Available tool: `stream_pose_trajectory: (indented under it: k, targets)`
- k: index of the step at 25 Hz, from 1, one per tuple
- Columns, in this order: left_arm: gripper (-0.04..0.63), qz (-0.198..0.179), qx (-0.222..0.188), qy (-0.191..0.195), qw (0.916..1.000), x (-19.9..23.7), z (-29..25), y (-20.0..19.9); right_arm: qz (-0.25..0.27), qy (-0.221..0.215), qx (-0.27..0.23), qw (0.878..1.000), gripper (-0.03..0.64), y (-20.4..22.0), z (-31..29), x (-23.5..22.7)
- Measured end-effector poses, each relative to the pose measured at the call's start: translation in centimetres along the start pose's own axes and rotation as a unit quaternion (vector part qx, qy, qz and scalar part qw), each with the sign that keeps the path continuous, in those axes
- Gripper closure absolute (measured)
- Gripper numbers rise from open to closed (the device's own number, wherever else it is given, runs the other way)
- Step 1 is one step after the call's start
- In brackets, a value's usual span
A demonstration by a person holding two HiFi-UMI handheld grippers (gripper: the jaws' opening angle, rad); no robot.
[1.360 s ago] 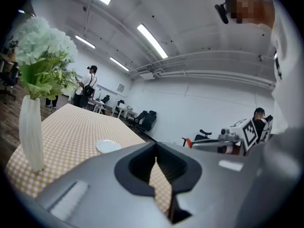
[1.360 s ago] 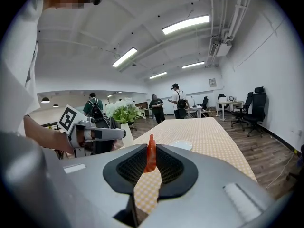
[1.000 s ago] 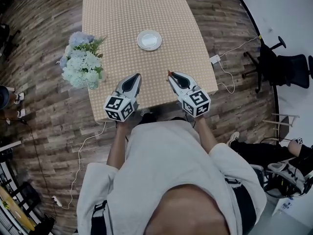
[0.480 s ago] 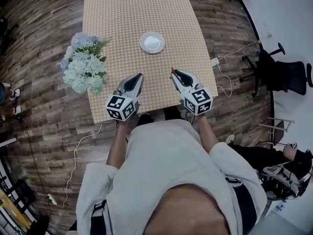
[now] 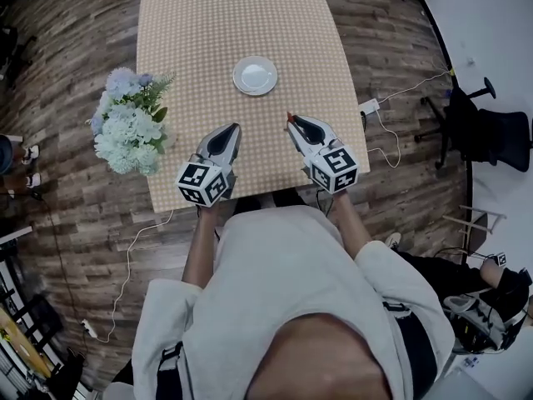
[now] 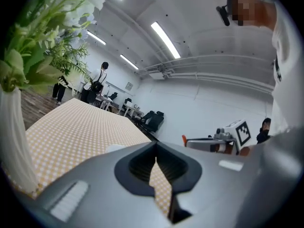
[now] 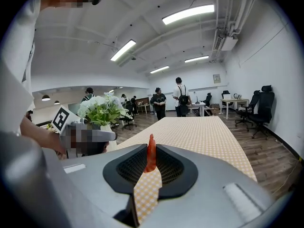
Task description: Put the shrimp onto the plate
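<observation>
An orange-red shrimp point(image 7: 151, 158) stands upright between the pads of my right gripper point(image 7: 152, 148), which is shut on it. In the head view the right gripper point(image 5: 291, 122) hovers over the near right part of the checkered table point(image 5: 200, 32), the shrimp's tip point(image 5: 289, 117) poking out of its front. The white plate point(image 5: 255, 75) lies empty, ahead of both grippers near the table's middle. My left gripper point(image 5: 226, 130) hangs to the left of the right one. Its jaws point(image 6: 155, 163) are shut with nothing between them.
A bouquet of pale blue and white flowers point(image 5: 127, 130) stands at the table's left edge. A power strip with a white cable point(image 5: 368, 105) lies on the wooden floor to the right, beyond it a black office chair point(image 5: 487, 127). People stand far off in the room point(image 7: 181, 97).
The head view has shifted a little, so the flowers sit further left. Both grippers stay over the near table edge, the right one still holding the shrimp.
</observation>
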State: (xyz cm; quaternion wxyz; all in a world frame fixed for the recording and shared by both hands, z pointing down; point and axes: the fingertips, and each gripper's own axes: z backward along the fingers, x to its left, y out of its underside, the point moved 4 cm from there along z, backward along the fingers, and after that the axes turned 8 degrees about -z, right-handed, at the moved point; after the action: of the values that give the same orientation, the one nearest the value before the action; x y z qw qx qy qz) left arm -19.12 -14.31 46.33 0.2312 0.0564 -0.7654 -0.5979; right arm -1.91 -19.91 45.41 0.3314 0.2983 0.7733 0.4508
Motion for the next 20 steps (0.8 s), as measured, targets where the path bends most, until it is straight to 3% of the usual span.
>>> stream_pose_trajectory:
  k: [9, 20]
  targets:
    - [0.586, 0.004, 0.026, -0.018, 0.9995, -0.3, -2.4, 1.5, -0.026, -0.019, 0.03, 0.999, 0.56, 2.1, -0.8, -3.0]
    - [0.586, 0.05, 0.077, -0.04, 0.9949, -0.3, -3.6, 6.2, -0.067, -0.039, 0.094, 0.993, 0.56, 7.2, -2.5, -4.9]
